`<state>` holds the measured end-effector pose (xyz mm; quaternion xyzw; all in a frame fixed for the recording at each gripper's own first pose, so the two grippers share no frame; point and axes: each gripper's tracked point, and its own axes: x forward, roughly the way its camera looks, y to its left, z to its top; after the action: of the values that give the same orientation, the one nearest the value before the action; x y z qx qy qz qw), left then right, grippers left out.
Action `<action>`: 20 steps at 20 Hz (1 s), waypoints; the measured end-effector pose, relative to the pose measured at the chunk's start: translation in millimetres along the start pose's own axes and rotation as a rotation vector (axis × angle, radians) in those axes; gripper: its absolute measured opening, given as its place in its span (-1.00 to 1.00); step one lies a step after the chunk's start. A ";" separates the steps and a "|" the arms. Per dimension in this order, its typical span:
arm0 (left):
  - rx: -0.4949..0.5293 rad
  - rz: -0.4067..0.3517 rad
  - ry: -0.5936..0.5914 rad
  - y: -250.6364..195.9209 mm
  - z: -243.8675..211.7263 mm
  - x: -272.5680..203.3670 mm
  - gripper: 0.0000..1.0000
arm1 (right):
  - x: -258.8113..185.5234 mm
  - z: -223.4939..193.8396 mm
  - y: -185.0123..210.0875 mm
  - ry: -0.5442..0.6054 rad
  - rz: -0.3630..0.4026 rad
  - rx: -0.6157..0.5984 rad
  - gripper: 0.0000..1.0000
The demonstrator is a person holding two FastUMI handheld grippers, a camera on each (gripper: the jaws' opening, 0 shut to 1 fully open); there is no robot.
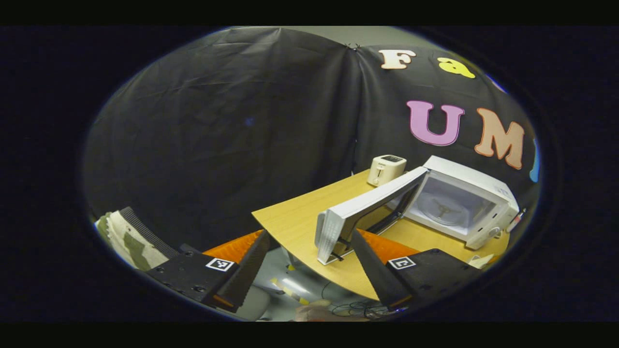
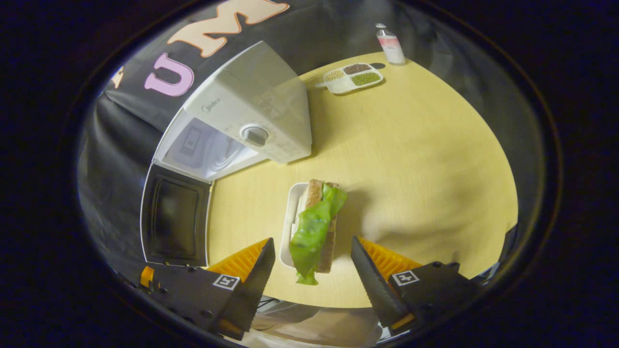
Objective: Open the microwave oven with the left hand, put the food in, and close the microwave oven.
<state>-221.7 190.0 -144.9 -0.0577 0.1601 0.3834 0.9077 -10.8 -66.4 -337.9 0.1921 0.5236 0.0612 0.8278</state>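
Note:
In the left gripper view the white microwave (image 1: 476,193) stands on the wooden table (image 1: 295,220) with its door (image 1: 360,210) swung wide open and the bare turntable inside visible. My left gripper (image 1: 311,235) is open, and the door's free edge shows between its fingers. In the right gripper view a sandwich with green lettuce (image 2: 315,227) rests on edge in a small white dish (image 2: 291,212). My right gripper (image 2: 313,240) is open, one finger on each side of the sandwich, neither touching it. The open microwave (image 2: 251,111) and its door (image 2: 174,217) lie to the left.
A white toaster (image 1: 386,169) stands behind the microwave door. At the table's far side sit a divided tray of grains (image 2: 350,77) and a small bottle (image 2: 389,43). A camouflage sleeve (image 1: 123,237) shows at lower left. Cables lie on the floor below the table edge.

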 end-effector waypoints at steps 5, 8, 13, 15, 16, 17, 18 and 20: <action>-0.072 -0.001 -0.026 -23.0 2.1 -12.5 0.99 | 15.0 -5.2 -3.4 0.057 -0.012 -0.011 0.67; -0.104 -0.006 0.014 -40.0 -12.4 -25.6 0.94 | 21.6 -4.7 -6.0 0.066 -0.017 -0.020 0.59; -0.118 -0.029 0.055 -65.7 -25.4 -43.5 0.94 | 34.6 -6.1 0.3 0.095 0.018 0.035 0.07; -0.112 -0.047 0.084 -76.9 -34.6 -48.0 0.94 | 36.0 -8.6 2.3 0.100 0.046 0.075 -0.07; -0.106 -0.054 0.097 -80.8 -39.5 -50.0 0.94 | 33.2 -3.6 4.8 0.085 0.058 0.095 -0.19; -0.097 -0.063 0.111 -86.2 -45.7 -52.8 0.89 | 33.1 -1.9 5.2 0.076 0.068 0.095 -0.30; -0.083 -0.069 0.123 -89.7 -52.5 -54.6 0.94 | 31.1 -1.3 4.7 0.070 0.076 0.095 -0.18; -0.053 -0.081 0.143 -95.4 -62.3 -58.5 0.95 | 25.2 0.3 5.6 0.061 0.091 0.096 -0.18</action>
<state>-207.3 69.5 -185.7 -0.1151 0.2117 0.3452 0.9071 1.2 -53.6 -356.9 0.2532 0.5416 0.0796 0.7976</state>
